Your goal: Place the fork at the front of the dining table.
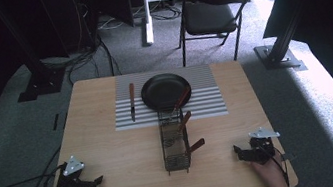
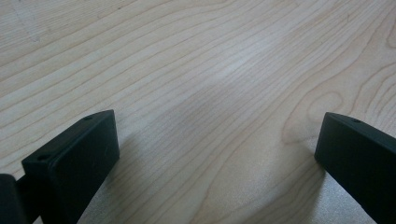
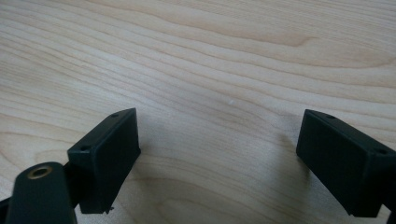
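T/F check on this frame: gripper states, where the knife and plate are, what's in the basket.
1. Both grippers are open. True: the left gripper and right gripper have their jaws wide apart over bare wood.
2. The knife lies inside the wire basket. False: it lies on the striped mat, left of the black plate.
3. The plate sits on the mat. True.
4. The basket is empty. False: wooden-handled utensils stick out of it.

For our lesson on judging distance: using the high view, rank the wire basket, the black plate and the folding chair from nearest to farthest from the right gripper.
1. Wire basket, mid-table, level with the right gripper.
2. Black plate, on the striped mat at the table's far side.
3. Folding chair, on the floor beyond the table.
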